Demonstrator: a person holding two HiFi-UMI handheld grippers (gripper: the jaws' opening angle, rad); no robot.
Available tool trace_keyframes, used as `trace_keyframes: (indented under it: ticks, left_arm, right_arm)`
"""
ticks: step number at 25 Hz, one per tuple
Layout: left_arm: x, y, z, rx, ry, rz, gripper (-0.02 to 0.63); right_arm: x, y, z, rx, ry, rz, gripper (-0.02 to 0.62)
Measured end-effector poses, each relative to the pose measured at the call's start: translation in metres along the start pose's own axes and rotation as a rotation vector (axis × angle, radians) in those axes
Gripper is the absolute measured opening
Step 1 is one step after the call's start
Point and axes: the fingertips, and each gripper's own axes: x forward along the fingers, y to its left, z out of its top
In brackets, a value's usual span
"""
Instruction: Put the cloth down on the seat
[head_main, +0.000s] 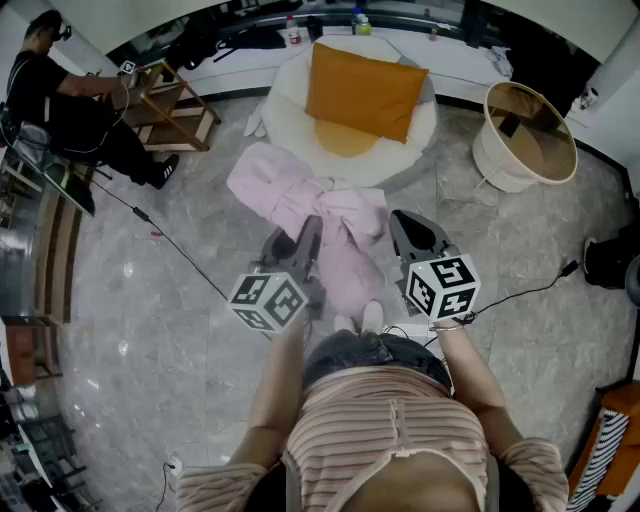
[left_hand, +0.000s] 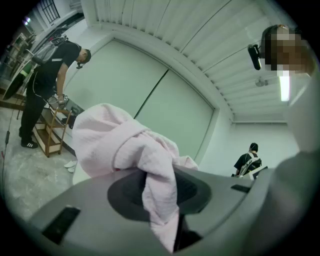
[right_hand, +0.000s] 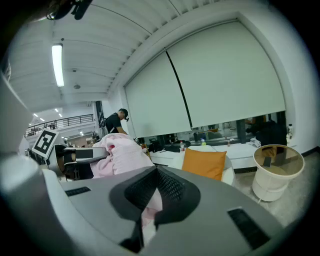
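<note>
left gripper and right gripper each clench a pink cloth, held above the floor on the near side of a round white seat. an orange cushion covers the seat's middle. a white basket stands far right, and a person in black by a wooden shelf far left.

seat partly under the orange cushion; tiny, indistinct bottles beyond it

The cloth is coloured pale pink, the cushion orange, the seat white. The floor is veined in grey marble. Black-and-white square markers are borne by 2 cubes. The person's top is striped pink and cream
</note>
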Motion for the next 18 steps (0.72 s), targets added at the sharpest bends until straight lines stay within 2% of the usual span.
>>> trace_keyframes:
  ticks: [10,18]
  left_arm:
    - [0.014,-0.002,-0.006,0.005,0.004,0.006,0.097]
    - [0.015,0.014,-0.013,0.002,0.009,0.003,0.097]
  right_arm:
    - [-0.001,-0.019,-0.008,0.007,0.012,-0.015,0.008]
    - [0.011,-0.013,-0.021,-0.001,0.02,-0.015,0.008]
